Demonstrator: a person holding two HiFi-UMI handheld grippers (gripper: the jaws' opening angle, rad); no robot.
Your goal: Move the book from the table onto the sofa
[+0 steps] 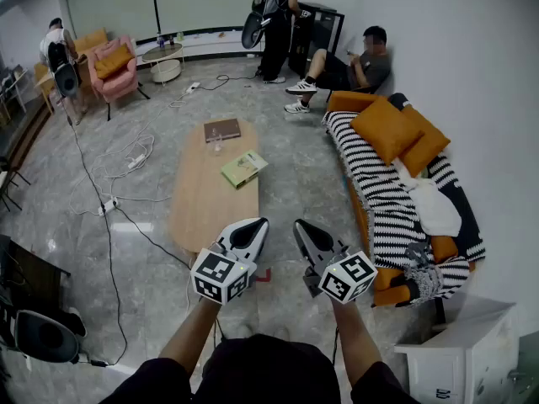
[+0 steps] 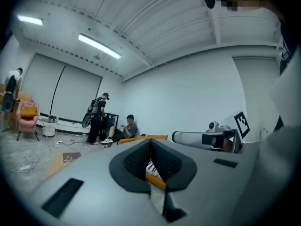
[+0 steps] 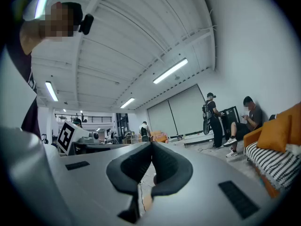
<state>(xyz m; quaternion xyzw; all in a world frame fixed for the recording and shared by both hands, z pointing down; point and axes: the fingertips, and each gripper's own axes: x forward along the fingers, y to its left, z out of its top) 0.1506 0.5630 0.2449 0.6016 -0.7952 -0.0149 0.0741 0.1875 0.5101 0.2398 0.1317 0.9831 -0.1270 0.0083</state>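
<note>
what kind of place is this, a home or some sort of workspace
Probably a lounge staged inside a studio or workspace, not a home: a black-and-white striped sofa with orange cushions and a long oval wooden coffee table, but loose cables strewn about and industrial strip lights overhead.

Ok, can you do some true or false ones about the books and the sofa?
The green book lies on the wooden table. True.
The brown book is on the sofa. False: it lies at the table's far end.
The sofa is striped and has orange cushions. True.
The left hand-held gripper holds a book. False: its jaws are shut on nothing.
The right hand-held gripper is wide open. False: it is shut too.
</note>
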